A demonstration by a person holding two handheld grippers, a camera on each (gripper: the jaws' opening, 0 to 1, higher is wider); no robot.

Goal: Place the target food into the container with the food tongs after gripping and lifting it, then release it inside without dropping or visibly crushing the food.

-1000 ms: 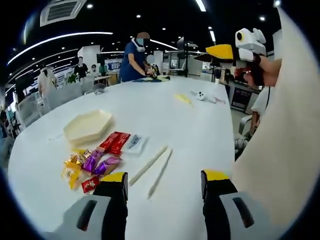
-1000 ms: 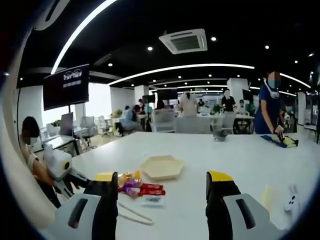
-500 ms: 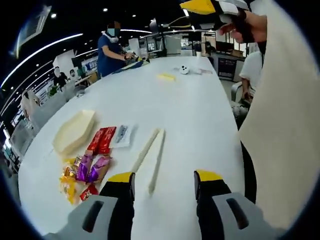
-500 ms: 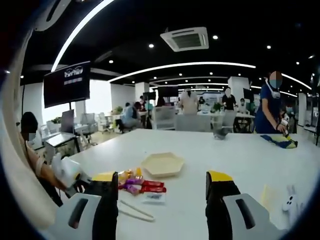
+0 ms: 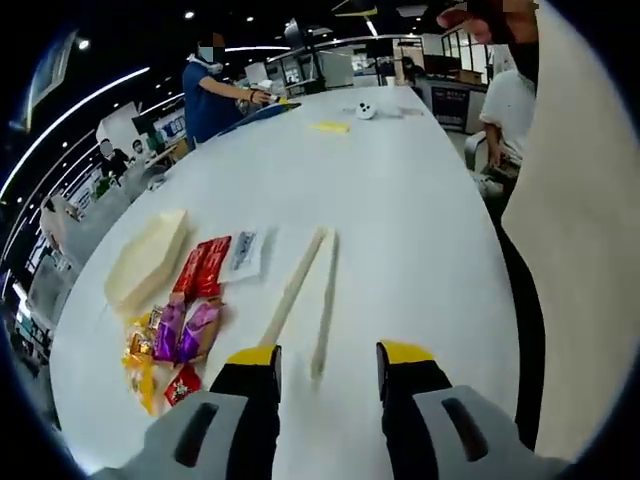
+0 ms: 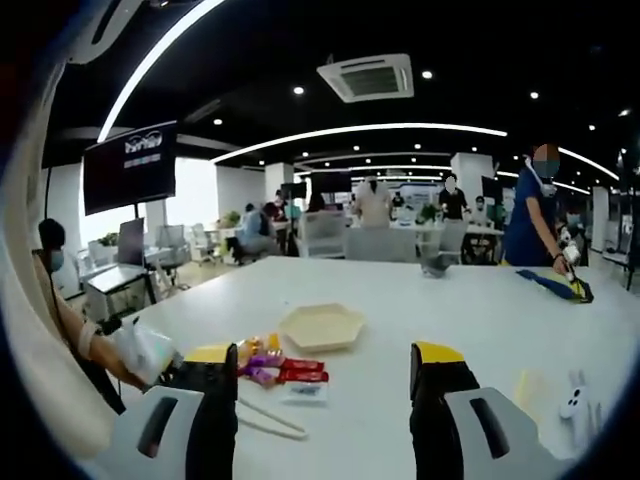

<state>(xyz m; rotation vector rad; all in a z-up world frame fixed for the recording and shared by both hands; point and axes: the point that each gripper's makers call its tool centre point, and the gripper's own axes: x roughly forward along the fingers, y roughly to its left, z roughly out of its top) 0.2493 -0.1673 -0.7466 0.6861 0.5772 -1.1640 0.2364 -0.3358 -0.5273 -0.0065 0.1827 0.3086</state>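
Observation:
Cream food tongs (image 5: pixel 308 290) lie flat on the white table (image 5: pixel 400 200), their arms pointing away from me. My left gripper (image 5: pixel 330 355) is open just above their near end, which lies between its yellow-tipped jaws. A cream hexagonal container (image 5: pixel 145 260) sits to the left, empty. Between it and the tongs lie red packets (image 5: pixel 205 267), a white packet (image 5: pixel 245 252), purple sweets (image 5: pixel 185 330) and yellow sweets (image 5: pixel 140 355). My right gripper (image 6: pixel 324 355) is open and held high and farther back, facing the container (image 6: pixel 325 327), the snacks (image 6: pixel 272 366) and the tongs (image 6: pixel 270 420).
A person's hand (image 5: pixel 490 15) and pale sleeve (image 5: pixel 590 250) fill the right side. A yellow item (image 5: pixel 330 127) and a small white toy (image 5: pixel 366 110) lie far down the table. A person in blue (image 5: pixel 210 90) stands at the far end.
My left gripper has dropped and moved in over the near end of the tongs, and its jaws have narrowed a little. The right gripper has barely moved.

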